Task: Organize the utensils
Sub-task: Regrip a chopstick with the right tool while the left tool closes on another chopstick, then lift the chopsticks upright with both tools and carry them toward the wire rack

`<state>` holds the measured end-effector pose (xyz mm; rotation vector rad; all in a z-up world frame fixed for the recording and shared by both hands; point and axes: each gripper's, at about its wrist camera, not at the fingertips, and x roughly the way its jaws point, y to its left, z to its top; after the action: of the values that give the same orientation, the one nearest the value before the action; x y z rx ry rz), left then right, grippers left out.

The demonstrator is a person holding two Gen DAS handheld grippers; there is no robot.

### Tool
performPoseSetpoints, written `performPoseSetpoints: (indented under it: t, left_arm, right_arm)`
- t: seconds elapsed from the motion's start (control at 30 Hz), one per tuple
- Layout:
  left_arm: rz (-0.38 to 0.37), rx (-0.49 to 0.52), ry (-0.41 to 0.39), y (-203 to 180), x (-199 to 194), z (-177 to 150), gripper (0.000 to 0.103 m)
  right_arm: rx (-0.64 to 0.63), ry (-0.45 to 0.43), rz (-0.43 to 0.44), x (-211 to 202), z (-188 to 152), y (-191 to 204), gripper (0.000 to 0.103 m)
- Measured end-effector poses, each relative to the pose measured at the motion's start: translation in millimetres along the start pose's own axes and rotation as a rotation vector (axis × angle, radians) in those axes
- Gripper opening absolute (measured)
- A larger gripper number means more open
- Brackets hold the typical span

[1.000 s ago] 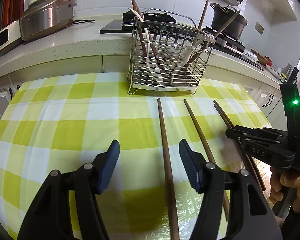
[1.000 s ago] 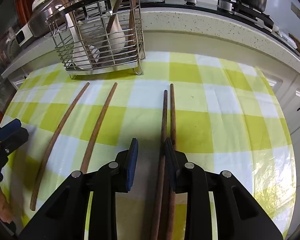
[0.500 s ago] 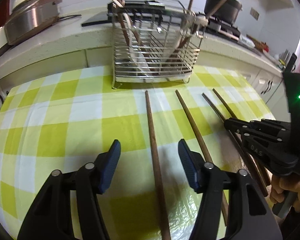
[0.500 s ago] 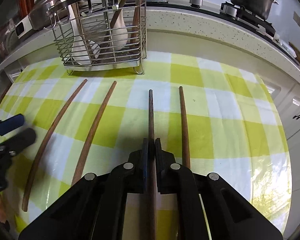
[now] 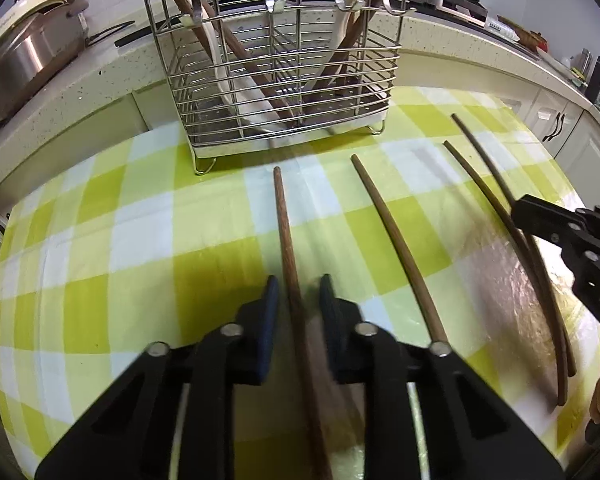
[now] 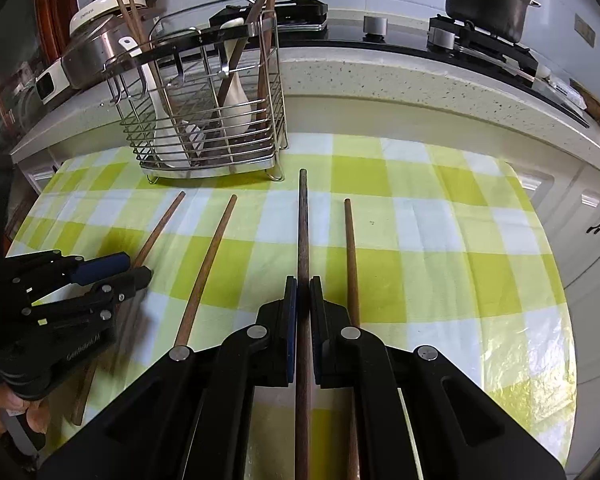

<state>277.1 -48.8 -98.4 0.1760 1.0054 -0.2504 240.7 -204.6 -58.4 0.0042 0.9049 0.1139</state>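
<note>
Four long brown wooden chopsticks lie on the yellow-green checked tablecloth (image 6: 440, 240) before the wire utensil basket (image 5: 276, 92). Right gripper (image 6: 302, 292) – jaws clamped on the dark third chopstick (image 6: 302, 220). Left gripper (image 5: 298, 292) – jaws closing around the leftmost chopstick (image 5: 282, 216), pads not yet pressing it.

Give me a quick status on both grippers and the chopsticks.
Right gripper shut on one chopstick. Left gripper closing around the leftmost chopstick. Two more lie loose. Path to wire rack unobstructed.
</note>
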Motion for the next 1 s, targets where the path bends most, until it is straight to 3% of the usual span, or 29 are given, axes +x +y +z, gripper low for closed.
performPoseSetpoints:
  t: [0.3, 0.7, 1.0]
  left_arm:
    - [-0.013, -0.021, -0.022, 7, -14, -6, 0.007]
    - [-0.039, -0.065, -0.141, 16, -74, -17, 0.007]
    - [-0.052, -0.057, -0.281, 7, -113, -12, 0.007]
  right_arm:
    - [0.021, -0.016, -0.008, -12, -2, -3, 0.007]
    - [0.029, -0.048, -0.026, -34, -5, -4, 0.007]
    - [0.048, -0.102, -0.062, -58, -3, -10, 0.007]
